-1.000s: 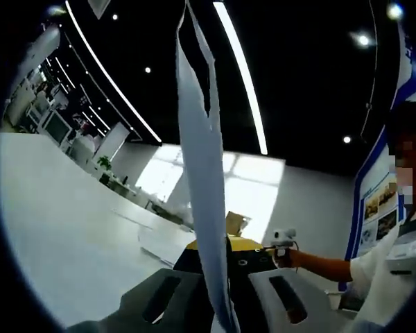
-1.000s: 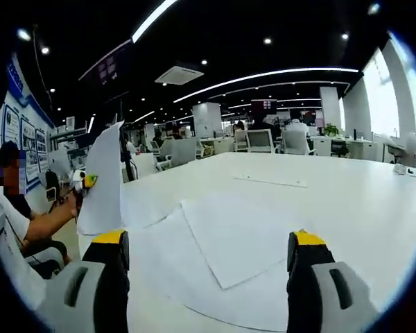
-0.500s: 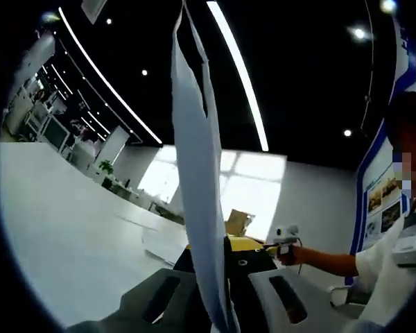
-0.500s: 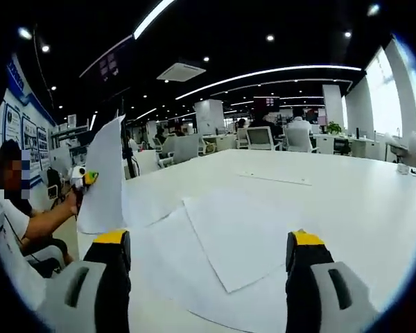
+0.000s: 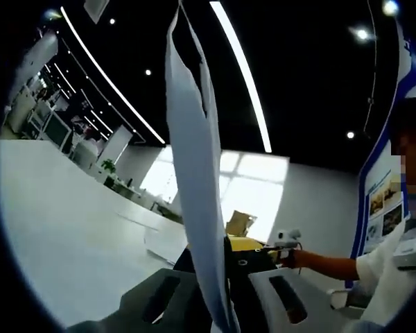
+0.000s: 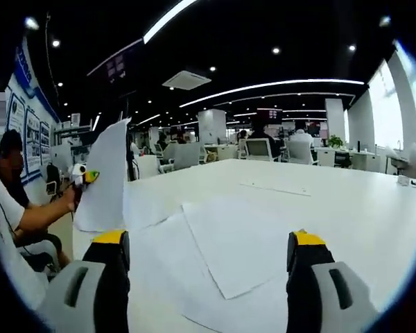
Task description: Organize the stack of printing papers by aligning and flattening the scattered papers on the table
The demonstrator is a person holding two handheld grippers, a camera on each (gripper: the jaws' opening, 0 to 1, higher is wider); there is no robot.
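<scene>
The left tongs are clamped on a sheet that stands upright off the white worktop. The right tongs are wide apart, holding nothing, above loose papers lying overlapped and askew on the worktop. In the right gripper view the raised sheet shows at left, gripped beside a person's hand.

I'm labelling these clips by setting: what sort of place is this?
Most likely an open-plan office. A long white table with loose paper sheets runs toward rows of office chairs and desks, under linear ceiling lights, with poster boards along one wall.
</scene>
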